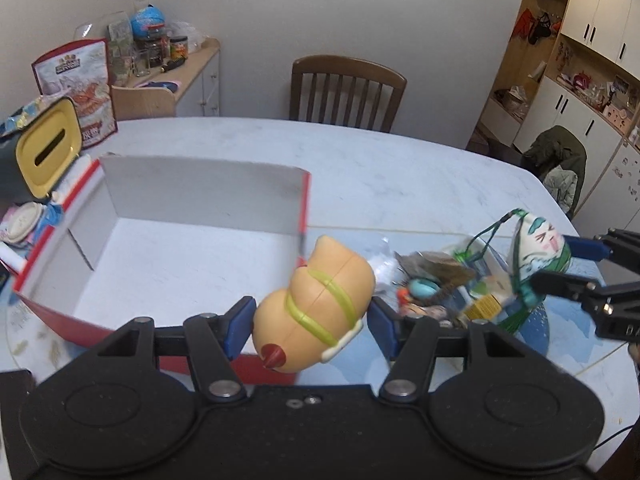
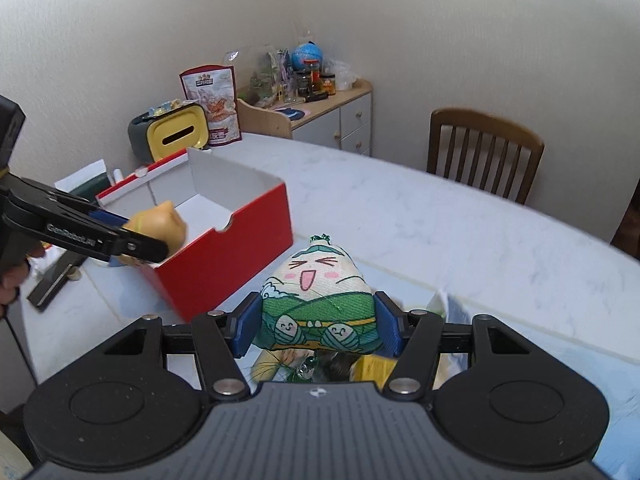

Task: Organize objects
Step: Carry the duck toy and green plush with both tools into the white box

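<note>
Hand-held gripper, right (image 2: pixel 318 326), clamps plush (image 2: pixel 318 292); its smiling face blurs in left view.

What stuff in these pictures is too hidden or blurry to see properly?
- Pile of small things, left wrist view: blurred and overlapping, so single items stay unclear; in the right wrist view the zongzi plush and right gripper cover it.
- Peanut-shaped toy, right wrist view: partly behind the left gripper.
- Red box, left wrist view: near corner hidden by the gripper.
- Jar labels on the cabinet: too small.
</note>
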